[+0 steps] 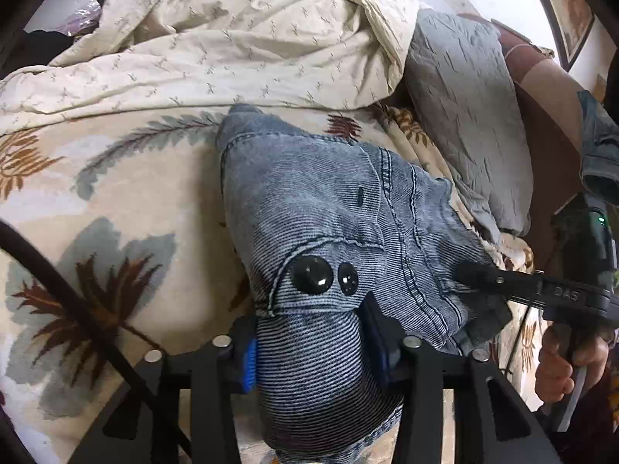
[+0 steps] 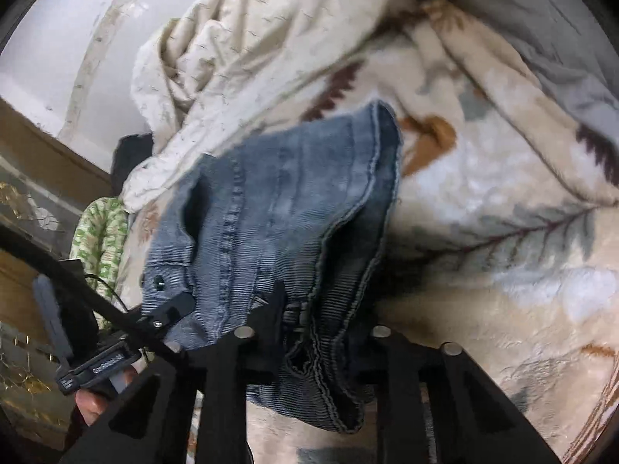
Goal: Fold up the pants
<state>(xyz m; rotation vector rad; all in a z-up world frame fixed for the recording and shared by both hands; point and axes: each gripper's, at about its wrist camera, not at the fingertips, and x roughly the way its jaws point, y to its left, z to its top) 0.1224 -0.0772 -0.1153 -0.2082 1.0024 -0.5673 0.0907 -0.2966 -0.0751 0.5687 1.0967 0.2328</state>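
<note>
Blue denim pants (image 1: 309,208) hang bunched above the bed, held at the waistband by both grippers. Two black buttons (image 1: 311,274) show near the elastic band. My left gripper (image 1: 313,348) is shut on the waistband, its blue pads pressed against the ribbed elastic. My right gripper shows in the left wrist view (image 1: 476,276) as a black finger clamped on the denim's right side. In the right wrist view the pants (image 2: 286,208) hang in front of my right gripper (image 2: 309,332), which is shut on the hem and waistband cloth. The left gripper (image 2: 174,311) grips the denim's left edge there.
A cream blanket with leaf prints (image 1: 116,193) covers the bed. A crumpled beige duvet (image 1: 232,38) lies behind it. A grey pillow (image 1: 464,116) sits at the right. A green patterned cloth (image 2: 100,232) lies at the bed's edge. A wall (image 2: 50,38) stands beyond.
</note>
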